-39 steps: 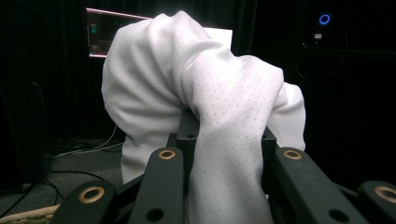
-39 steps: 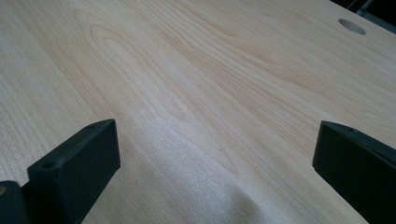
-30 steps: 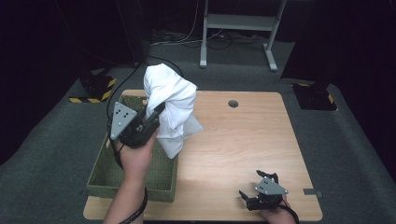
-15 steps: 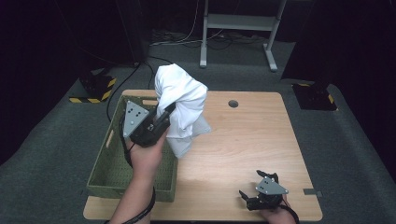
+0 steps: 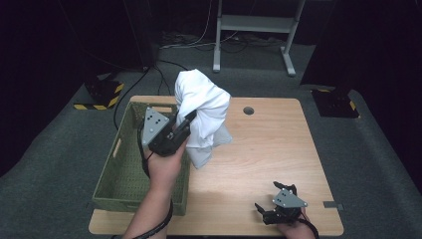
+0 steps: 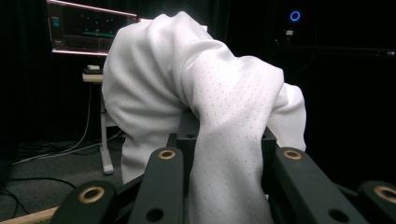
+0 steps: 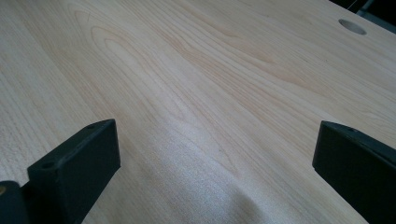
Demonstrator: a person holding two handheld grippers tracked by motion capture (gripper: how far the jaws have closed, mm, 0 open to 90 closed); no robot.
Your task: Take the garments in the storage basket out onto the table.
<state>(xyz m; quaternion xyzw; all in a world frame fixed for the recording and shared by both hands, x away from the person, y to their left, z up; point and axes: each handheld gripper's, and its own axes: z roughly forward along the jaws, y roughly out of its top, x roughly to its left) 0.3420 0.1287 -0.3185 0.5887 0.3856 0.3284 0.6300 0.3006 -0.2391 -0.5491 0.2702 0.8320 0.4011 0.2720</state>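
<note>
At the left of the high view, a green basket stands on the left end of the counter, its near corner reaching the front edge. It appears empty, which suggests it is the source or destination for the cloth.

The left gripper is raised above the basket's right rim, angled up and to the right. Its fingers are clenched on a fold of the white cloth. In the left gripper view the cloth drapes over and between the black jaws, bunched into a rounded mass above them. The cloth hangs clear of the basket, its lower end reaching down toward the counter just beside the basket's right wall; whether it touches the wood cannot be told. Gripping a single fold lets the remaining fabric hang free, judged to be for carrying or shaking out.

The right gripper rests low at the near right edge of the counter, well apart from the cloth. Its fingers are released and spread wide with nothing between them, judged to be waiting in reserve.

The counter is pale wood with a round cable hole near its far edge. Grey carpet surrounds it. The room is dark; a metal stand sits behind, a yellow-and-black striped block at far left.
</note>
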